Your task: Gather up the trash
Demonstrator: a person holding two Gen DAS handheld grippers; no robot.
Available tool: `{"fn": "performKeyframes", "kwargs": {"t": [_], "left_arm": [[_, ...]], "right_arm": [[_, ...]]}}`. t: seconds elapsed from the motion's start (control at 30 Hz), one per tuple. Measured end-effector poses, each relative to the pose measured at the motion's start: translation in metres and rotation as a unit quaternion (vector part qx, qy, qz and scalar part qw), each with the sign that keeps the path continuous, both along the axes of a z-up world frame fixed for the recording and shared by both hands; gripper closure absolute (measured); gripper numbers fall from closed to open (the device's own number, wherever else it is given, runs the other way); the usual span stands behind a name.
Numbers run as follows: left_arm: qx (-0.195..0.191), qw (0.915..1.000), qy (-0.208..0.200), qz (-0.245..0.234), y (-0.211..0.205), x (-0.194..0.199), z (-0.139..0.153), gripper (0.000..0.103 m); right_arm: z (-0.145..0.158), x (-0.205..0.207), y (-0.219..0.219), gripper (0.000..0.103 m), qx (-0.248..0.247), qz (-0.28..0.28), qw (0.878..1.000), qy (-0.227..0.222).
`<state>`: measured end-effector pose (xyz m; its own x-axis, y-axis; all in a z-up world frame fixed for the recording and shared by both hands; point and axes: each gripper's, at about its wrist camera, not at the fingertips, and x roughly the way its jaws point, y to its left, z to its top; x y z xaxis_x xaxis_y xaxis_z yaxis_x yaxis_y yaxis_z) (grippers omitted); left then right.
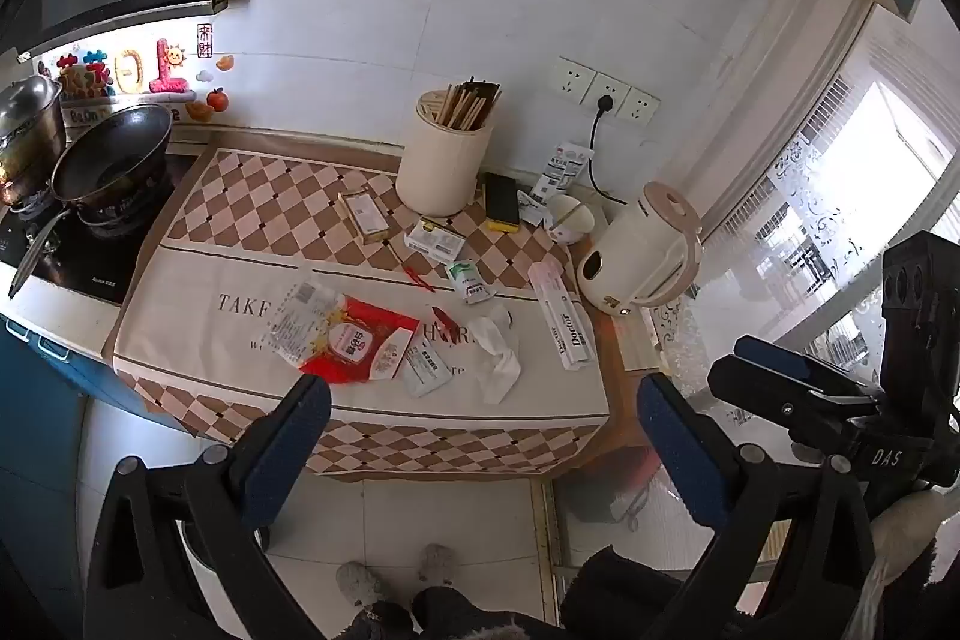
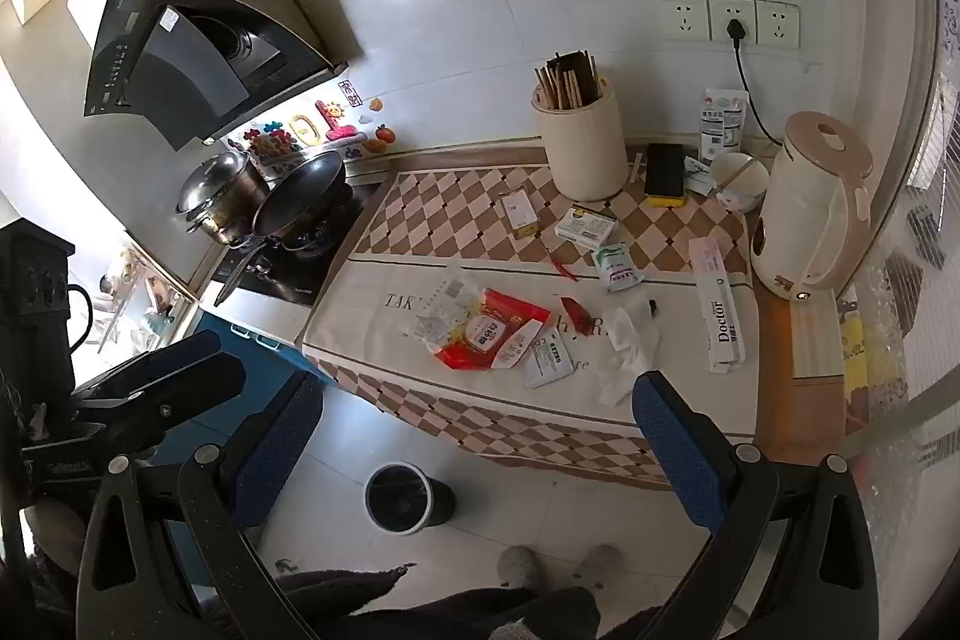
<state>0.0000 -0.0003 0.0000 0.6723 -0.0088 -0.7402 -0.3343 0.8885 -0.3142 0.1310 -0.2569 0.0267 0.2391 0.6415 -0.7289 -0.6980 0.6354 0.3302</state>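
Both grippers hang in the air in front of the desk [image 1: 180, 244], and each one has its jaws spread wide with nothing between them. From the left wrist view, the left gripper [image 1: 483, 436] fills the bottom, with the right gripper [image 1: 798, 388] off to its side. From the right wrist view, the right gripper [image 2: 480, 436] fills the bottom, and the left gripper [image 2: 174, 376] peeks in at the edge. I think they hold back and tilt down so they can see all the mess first.

Now the trash. I will use the cream kettle [image 1: 645, 256] as my marker. A crumpled white tissue [image 1: 495, 355] lies on the near side of the kettle, close to the desk edge. A long white box that says Doctor [image 1: 567, 325] lies just beside the kettle. A red wrapper [image 1: 354, 343] lies farther from the kettle, past the tissue, with a small white packet [image 1: 426, 370] touching it. Small boxes sit toward the wall from there, near the chopstick holder [image 1: 444, 160]. Nothing looks picked up yet.

Only the right wrist view shows the dark trash bin [image 2: 402, 496] on the floor, below the desk and far from the kettle [image 2: 810, 214]. It stands open, likely so the trash can be dropped in. Only the left wrist view shows the floor right under the kettle end of the desk.
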Motion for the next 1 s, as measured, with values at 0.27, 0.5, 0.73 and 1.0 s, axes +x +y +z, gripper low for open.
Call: {"fn": "performKeyframes", "kwargs": {"t": [0.27,0.5,0.73,1.0], "left_arm": [[-0.009,1.0,-0.002,-0.003,-0.001,-0.002,0.002,0.0],[-0.023,0.9997,-0.008,-0.003,-0.001,-0.002,0.004,0.0],[-0.028,0.9995,-0.012,-0.005,0.003,-0.006,0.002,0.0],[-0.026,0.9996,-0.011,-0.007,0.001,-0.005,0.004,0.0]], "right_arm": [[0.0,0.0,0.001,0.0,0.0,0.002,1.0,0.006],[-0.007,-0.013,0.001,0.0,0.006,0.007,1.0,0.012],[-0.008,-0.011,-0.003,0.0,0.012,0.012,1.0,0.021],[-0.009,-0.016,-0.002,0.0,0.01,0.015,1.0,0.02]]}}
